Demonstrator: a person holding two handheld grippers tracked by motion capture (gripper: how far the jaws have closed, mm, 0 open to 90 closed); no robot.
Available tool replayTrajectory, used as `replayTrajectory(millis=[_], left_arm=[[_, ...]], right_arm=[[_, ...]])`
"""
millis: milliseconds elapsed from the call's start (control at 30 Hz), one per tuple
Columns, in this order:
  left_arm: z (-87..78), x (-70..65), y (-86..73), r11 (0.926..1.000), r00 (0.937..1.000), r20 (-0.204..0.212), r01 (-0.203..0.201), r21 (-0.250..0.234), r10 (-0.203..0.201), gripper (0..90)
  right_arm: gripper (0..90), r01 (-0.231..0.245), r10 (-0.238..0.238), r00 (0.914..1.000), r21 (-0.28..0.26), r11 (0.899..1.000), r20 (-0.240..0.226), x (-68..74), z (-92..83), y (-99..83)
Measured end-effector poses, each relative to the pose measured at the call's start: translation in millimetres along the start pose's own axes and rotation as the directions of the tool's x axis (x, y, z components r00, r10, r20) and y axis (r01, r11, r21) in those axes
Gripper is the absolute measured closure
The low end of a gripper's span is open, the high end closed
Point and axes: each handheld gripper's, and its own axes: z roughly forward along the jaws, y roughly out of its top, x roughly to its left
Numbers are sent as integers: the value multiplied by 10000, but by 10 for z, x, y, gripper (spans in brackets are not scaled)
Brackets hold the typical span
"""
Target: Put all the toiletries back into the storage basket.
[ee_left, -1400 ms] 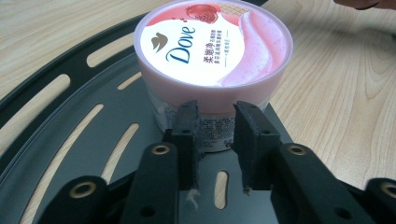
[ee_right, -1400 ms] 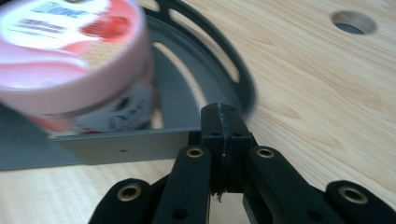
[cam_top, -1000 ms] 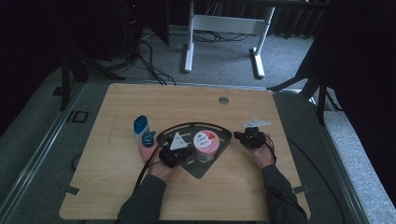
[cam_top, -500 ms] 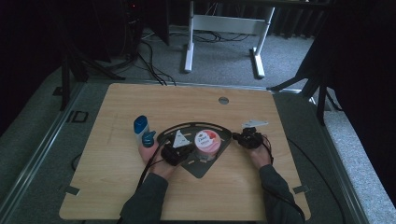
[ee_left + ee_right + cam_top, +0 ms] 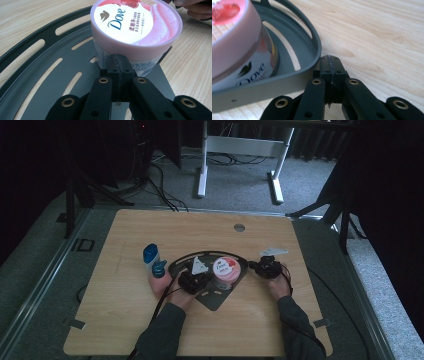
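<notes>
A pink Dove tub [image 5: 226, 270] with a white and pink lid [image 5: 135, 25] stands on a dark slotted fan-shaped tray [image 5: 215, 297] in the middle of the wooden table. My left gripper [image 5: 206, 279] lies on the tray at the tub's left. In the left gripper view my left gripper [image 5: 119, 62] is shut, its tips right at the tub's side wall and nothing between them. My right gripper [image 5: 253, 266] rests on the table at the tray's right corner. It [image 5: 330, 65] is shut and empty, its tips against the tray's rim [image 5: 287, 82], with the tub [image 5: 234, 45] just beyond.
A blue-capped white bottle [image 5: 151, 256] and a pink bottle with a blue cap [image 5: 159, 275] stand left of the tray. A round grommet [image 5: 239, 227] sits near the far edge. A hand [image 5: 195, 10] shows past the tub. Bare wood [image 5: 374, 30] stretches beside the tray.
</notes>
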Motion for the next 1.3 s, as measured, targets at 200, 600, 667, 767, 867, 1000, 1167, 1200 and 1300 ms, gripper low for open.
replayTrajectory(millis=[200,600,667,767,867,1000,1167,1200,1300], left_arm=[[72,-8,35,9998,9999,-28,169,127,-169,895],[191,-54,106,9990,9986,-322,423,135,-418,894],[202,-39,113,9982,9974,-455,572,160,-564,894],[225,-13,127,9962,9947,-583,860,166,-849,894],[251,-1,145,9945,9931,-572,1038,151,-1028,894],[288,-12,179,9937,9923,-575,1105,172,-1094,894],[311,-29,208,9929,9916,-571,1172,217,-1158,894],[324,-38,218,9923,9912,-537,1223,199,-1211,894],[338,-49,230,9927,9916,-529,1195,187,-1183,894]], right_arm=[[900,-46,45,9999,-46,10000,-122,-16,-3,-3],[900,-52,50,9997,-90,9999,-220,-24,-12,-18],[900,-79,77,9997,-77,9999,-213,-25,-8,-14],[900,-108,106,9996,-86,9999,-254,-29,-7,-17],[900,-83,81,9997,-83,9999,-249,-28,-9,-17],[900,-59,56,9997,-99,9999,-253,-29,-10,-20],[900,-58,55,9995,-105,9999,-317,-25,-16,-27],[900,-36,32,9994,-108,9999,-345,-25,-16,-29],[900,95,-98,9992,-82,9999,-379,-12,-22,-30]])
